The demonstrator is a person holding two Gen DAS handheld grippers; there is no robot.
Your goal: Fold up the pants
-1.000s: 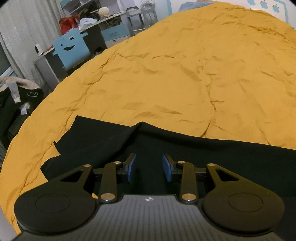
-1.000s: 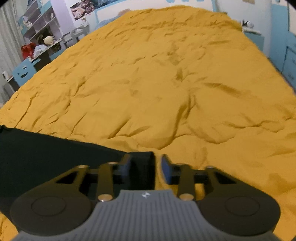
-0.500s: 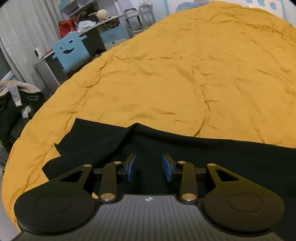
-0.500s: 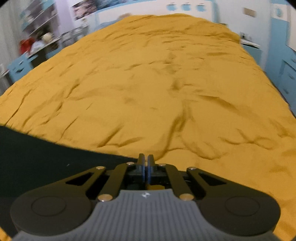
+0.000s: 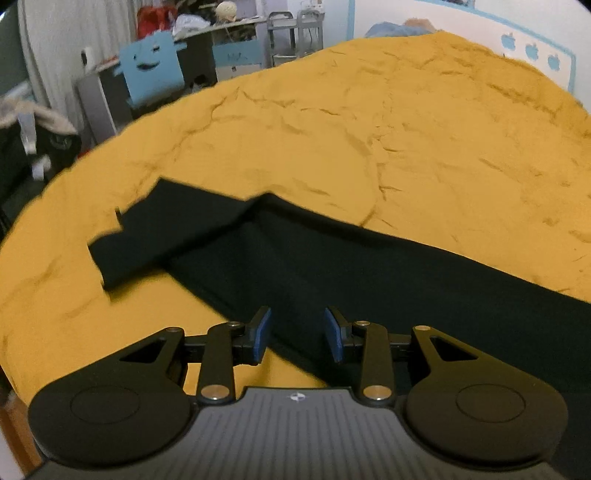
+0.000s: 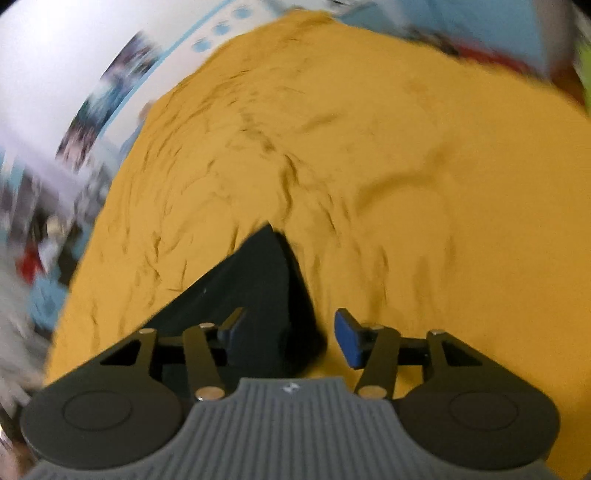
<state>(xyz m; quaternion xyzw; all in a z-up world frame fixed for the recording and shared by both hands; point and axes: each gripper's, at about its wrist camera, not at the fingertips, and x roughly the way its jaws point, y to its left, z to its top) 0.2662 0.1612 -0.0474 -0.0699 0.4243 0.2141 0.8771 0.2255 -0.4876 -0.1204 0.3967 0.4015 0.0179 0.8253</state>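
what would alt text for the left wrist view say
An open left claw with blue pads hovers over black fabric pants lying across a wrinkled mustard-yellow bedspread. A blue smiley-face chair and cluttered desk stand behind.

Black pants (image 5: 332, 266) lie spread across the wrinkled mustard-yellow bed (image 5: 406, 147).

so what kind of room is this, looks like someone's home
Most likely a child's bedroom. Black pants lie on a bed's mustard-yellow duvet; beside it stand a cluttered desk and a blue chair with a smiling face. Blue apple shapes decorate the wall.
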